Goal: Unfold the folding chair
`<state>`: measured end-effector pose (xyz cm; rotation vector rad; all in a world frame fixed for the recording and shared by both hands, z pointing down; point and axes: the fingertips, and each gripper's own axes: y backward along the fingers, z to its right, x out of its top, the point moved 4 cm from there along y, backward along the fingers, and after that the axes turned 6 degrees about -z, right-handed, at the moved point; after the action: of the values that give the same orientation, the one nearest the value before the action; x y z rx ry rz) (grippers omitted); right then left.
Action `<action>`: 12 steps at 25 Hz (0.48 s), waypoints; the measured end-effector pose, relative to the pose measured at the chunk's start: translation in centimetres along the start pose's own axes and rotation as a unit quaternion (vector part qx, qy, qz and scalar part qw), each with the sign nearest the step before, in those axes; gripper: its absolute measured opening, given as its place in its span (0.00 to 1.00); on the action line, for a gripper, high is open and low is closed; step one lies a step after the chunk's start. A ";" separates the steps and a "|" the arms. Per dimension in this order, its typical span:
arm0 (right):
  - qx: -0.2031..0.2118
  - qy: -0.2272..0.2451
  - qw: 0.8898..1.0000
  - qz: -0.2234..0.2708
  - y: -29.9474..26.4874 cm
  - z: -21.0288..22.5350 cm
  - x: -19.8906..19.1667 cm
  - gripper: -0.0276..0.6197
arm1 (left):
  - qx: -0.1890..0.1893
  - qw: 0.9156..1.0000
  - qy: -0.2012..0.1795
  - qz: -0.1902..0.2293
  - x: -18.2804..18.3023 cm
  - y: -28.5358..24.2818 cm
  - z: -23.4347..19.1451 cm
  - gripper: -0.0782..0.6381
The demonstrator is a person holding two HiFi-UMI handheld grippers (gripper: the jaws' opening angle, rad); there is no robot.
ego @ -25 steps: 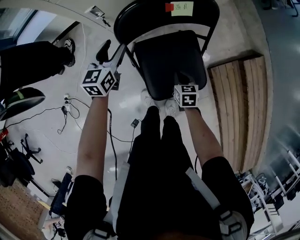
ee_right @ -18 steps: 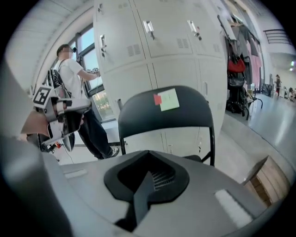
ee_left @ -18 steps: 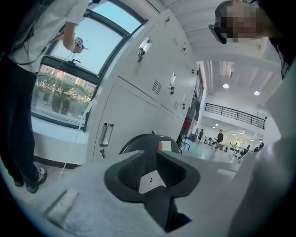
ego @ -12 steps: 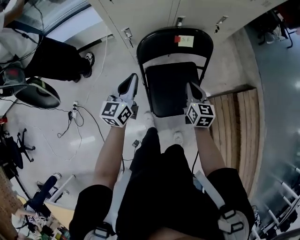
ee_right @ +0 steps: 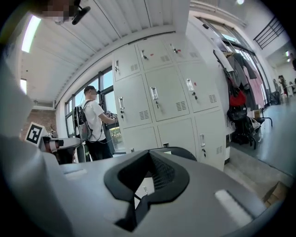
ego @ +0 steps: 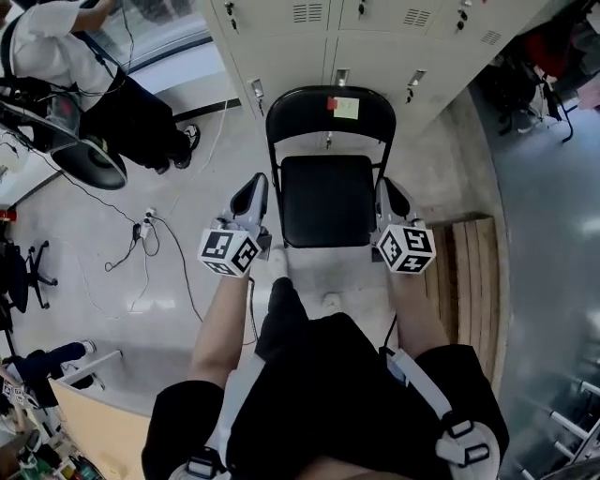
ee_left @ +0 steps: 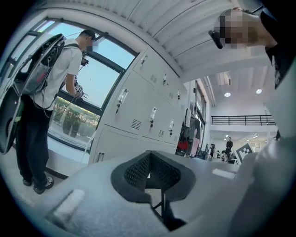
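The black folding chair [ego: 328,202] stands opened out on the floor, seat flat, its backrest [ego: 328,108] toward the lockers and bearing a red and a yellow sticker. My left gripper [ego: 255,186] hovers just left of the seat, shut and empty, clear of the frame. My right gripper [ego: 386,192] hangs at the seat's right edge, also shut with nothing in it. In the left gripper view the shut jaws [ee_left: 149,173] point level at the lockers. In the right gripper view the shut jaws [ee_right: 148,178] face the curved chair back [ee_right: 178,152].
Grey lockers [ego: 356,28] line the wall behind the chair. A person with a backpack [ego: 56,56] stands at the far left by a window. Wooden planks [ego: 473,272] lie on the right, cables [ego: 150,230] trail over the floor at left. Coats [ee_right: 238,99] hang right of the lockers.
Both grippers have lifted up and back off the chair. The left jaws, open beside the chair's left frame a second ago, are now shut. The chair stands free, seat down.
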<state>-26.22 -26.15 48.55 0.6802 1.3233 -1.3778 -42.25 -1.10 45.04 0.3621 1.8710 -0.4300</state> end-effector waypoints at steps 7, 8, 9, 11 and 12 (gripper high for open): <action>0.022 0.029 0.999 0.028 7.9 1.6 2.6 0.05 | 0.020 0.999 -0.013 0.024 0.6 6.4 6.3 0.11; 0.024 0.033 0.999 0.031 8.8 1.9 2.8 0.05 | 0.027 0.999 -0.013 0.029 0.8 7.0 6.8 0.11; 0.025 0.035 0.999 0.033 9.7 2.1 3.1 0.05 | 0.032 0.999 -0.013 0.035 1.0 7.6 7.3 0.11; 0.025 0.035 0.998 0.037 11.6 2.6 3.3 0.05 | 0.040 0.998 -0.013 0.046 1.6 8.6 8.3 0.11; 0.025 0.036 0.998 0.040 12.5 2.8 3.4 0.05 | 0.042 0.998 -0.015 0.051 1.8 9.0 8.9 0.11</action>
<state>-14.84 -27.65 41.85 0.8146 1.3073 -1.3349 -31.40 2.89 39.59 0.5022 1.7999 -0.4437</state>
